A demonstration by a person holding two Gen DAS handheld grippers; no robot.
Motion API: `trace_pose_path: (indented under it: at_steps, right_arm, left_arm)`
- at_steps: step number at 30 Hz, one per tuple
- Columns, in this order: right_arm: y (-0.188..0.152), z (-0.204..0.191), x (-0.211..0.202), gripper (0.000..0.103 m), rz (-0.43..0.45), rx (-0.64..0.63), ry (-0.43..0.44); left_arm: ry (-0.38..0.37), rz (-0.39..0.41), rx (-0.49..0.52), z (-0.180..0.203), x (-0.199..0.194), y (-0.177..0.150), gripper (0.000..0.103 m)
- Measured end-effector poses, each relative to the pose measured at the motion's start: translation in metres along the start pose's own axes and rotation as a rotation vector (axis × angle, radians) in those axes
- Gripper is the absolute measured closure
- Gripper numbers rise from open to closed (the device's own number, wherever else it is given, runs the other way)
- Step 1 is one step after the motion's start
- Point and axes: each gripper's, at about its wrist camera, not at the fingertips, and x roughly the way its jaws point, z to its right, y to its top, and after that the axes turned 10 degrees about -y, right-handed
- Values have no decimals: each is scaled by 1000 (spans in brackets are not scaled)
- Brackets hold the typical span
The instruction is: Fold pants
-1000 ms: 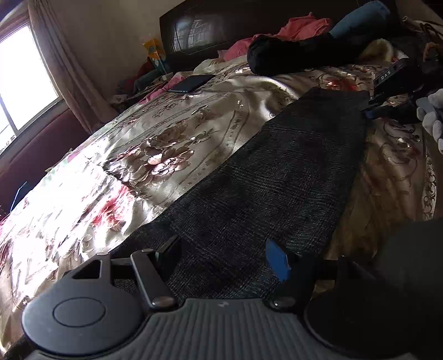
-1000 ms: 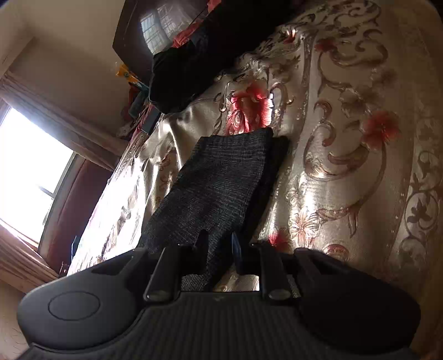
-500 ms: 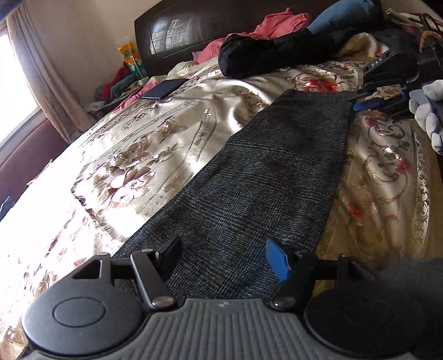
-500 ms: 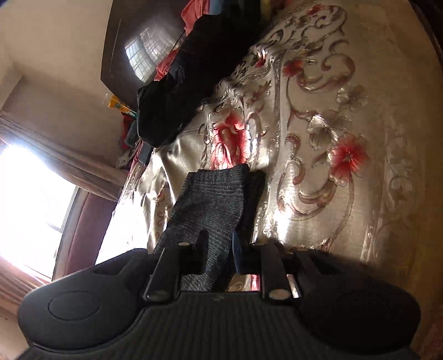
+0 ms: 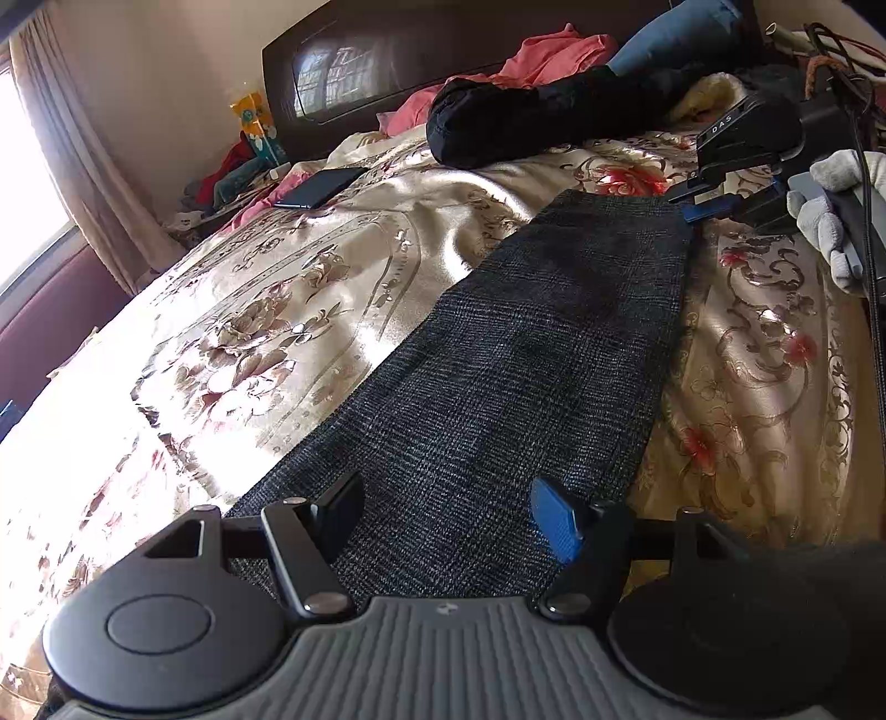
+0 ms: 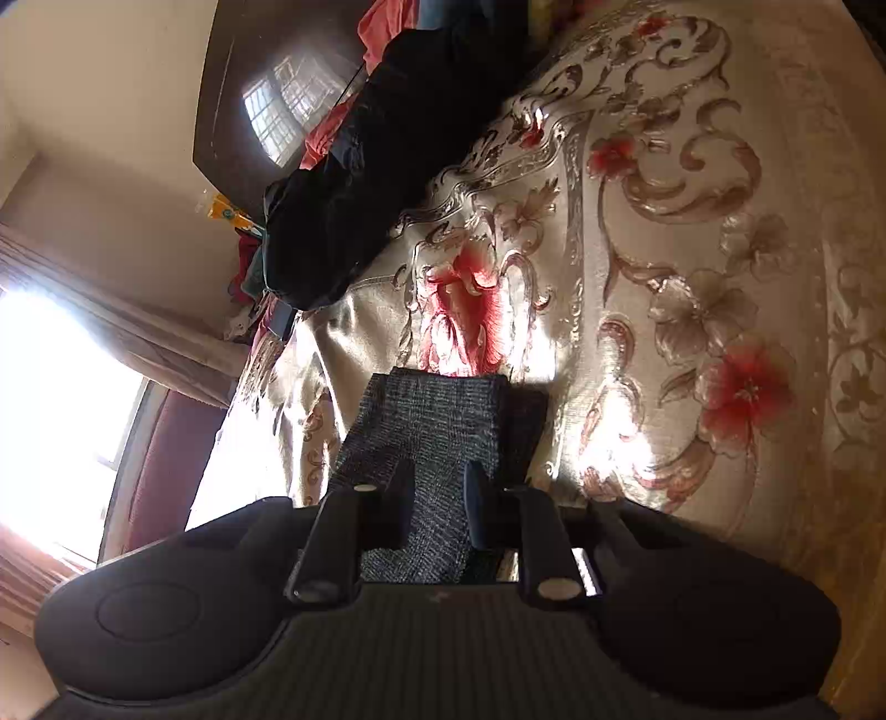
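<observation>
- Now the dark grey checked pants point(image 5: 542, 354) lie stretched as one long flat strip across the gold floral bedspread point(image 5: 288, 310), running from the near edge of the bed toward the headboard point(image 5: 387, 72)
- Close to the left wrist camera, the left gripper point(image 5: 446, 512) hovers over the near end of the pants with its jaws standing wide apart; the cloth shows between the fingers, and neither pad presses on it
- At the far end of the strip, in the left wrist view, the right gripper point(image 5: 714, 207) sits at the corner of the fabric, carried by a hand in a white glove point(image 5: 836, 216)
- From the right wrist view, the right gripper point(image 6: 437, 493) has its jaws narrow, with a fold of the grey fabric point(image 6: 426, 432) running between the fingers and pinched there; the end of the pants sticks out past the fingertips, with a second darker layer showing beside it
- A long black garment point(image 5: 531, 122) lies across the bedspread near the headboard, with pink clothes point(image 5: 554, 55) and a blue pillow point(image 5: 681, 33) behind it
- A dark phone point(image 5: 321, 188) rests flat on the bedspread, well apart from the pants
- Bright light comes in past a curtain point(image 5: 83, 144) on the left
</observation>
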Motion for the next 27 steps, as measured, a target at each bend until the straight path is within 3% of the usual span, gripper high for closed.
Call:
trace_pose_path:
  at_steps: [3,11,16,18,22,25,27]
  right_arm:
    - [2,0,-9,81,36,-32,-39]
    - [4,-6,5,83,36,-73,-113]
    - [8,-9,14,85,33,-79,-93]
    - [9,-8,10,98,33,-65,-70]
    - [14,3,-8,100,37,-13,1]
    - [11,10,-10,100,46,-10,-24]
    - [8,13,2,100,5,-19,-77]
  left_arm:
    - [-7,6,12,3,2,2,23]
    - [-17,19,8,4,3,6,23]
    - [-18,20,4,4,4,6,23]
    - [-19,27,0,4,4,6,23]
    - [-27,31,5,5,5,6,23]
    - [-31,25,7,6,9,4,23]
    - [-32,18,4,5,11,3,23]
